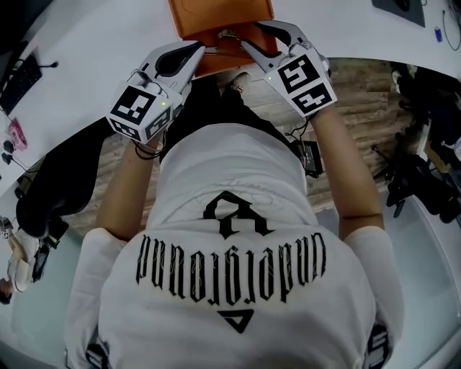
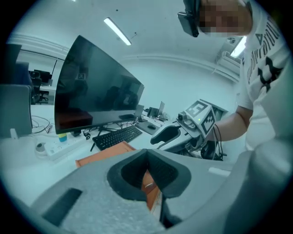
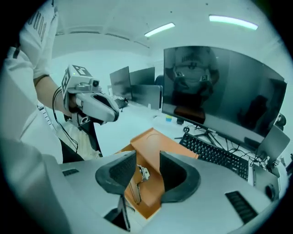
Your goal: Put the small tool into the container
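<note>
An orange container (image 1: 216,18) lies open on the white desk, with a small metal tool (image 1: 227,34) inside at its near edge. In the right gripper view the tool (image 3: 137,180) rests on the orange floor (image 3: 151,146) between the jaws of my right gripper (image 3: 143,169), touching neither pad. That gripper (image 1: 251,34) stands wide open over the container's near right corner. My left gripper (image 1: 200,47) hovers at the near left corner with its tips together. Through its jaws (image 2: 147,157) only a sliver of orange (image 2: 103,155) shows.
A large dark monitor (image 3: 219,91) and a black keyboard (image 3: 215,155) stand behind the container. A power strip (image 2: 55,147) lies at the left of the desk. The desk edge (image 1: 360,63) runs just under my hands, with wooden floor and cables (image 1: 410,173) below.
</note>
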